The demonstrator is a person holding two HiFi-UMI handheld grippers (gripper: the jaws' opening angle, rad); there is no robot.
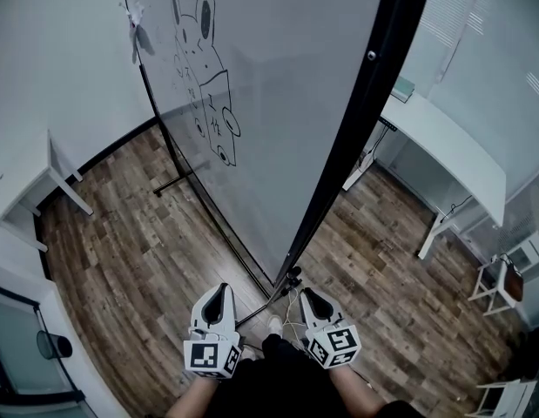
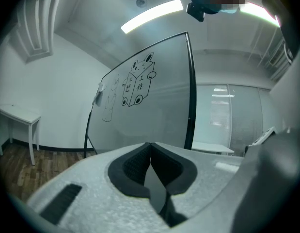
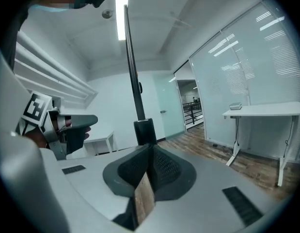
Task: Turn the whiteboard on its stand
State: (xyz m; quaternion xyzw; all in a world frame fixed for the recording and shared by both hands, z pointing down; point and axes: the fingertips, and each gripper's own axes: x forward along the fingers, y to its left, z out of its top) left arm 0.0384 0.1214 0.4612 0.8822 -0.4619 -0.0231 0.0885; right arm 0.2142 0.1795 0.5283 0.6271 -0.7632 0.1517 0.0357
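The whiteboard (image 1: 278, 103) stands tall in front of me, white with a black marker drawing of a rabbit on a box (image 1: 204, 77). Its black side post (image 1: 356, 120) runs down to the stand's foot (image 1: 293, 274) on the wood floor. My left gripper (image 1: 221, 287) and right gripper (image 1: 306, 293) hover low, just short of that foot, one on each side of the post. Both are shut with nothing between the jaws. The left gripper view shows the board's face (image 2: 154, 110) ahead of the left gripper (image 2: 150, 144). In the right gripper view the post (image 3: 133, 72) rises edge-on just beyond the right gripper (image 3: 150, 147).
A long white desk (image 1: 443, 146) stands at the right by a glass wall, also in the right gripper view (image 3: 266, 110). A small white table (image 1: 43, 190) is at the left wall. A stool (image 1: 504, 281) sits at the far right. The stand's other leg (image 1: 178, 181) crosses the floor.
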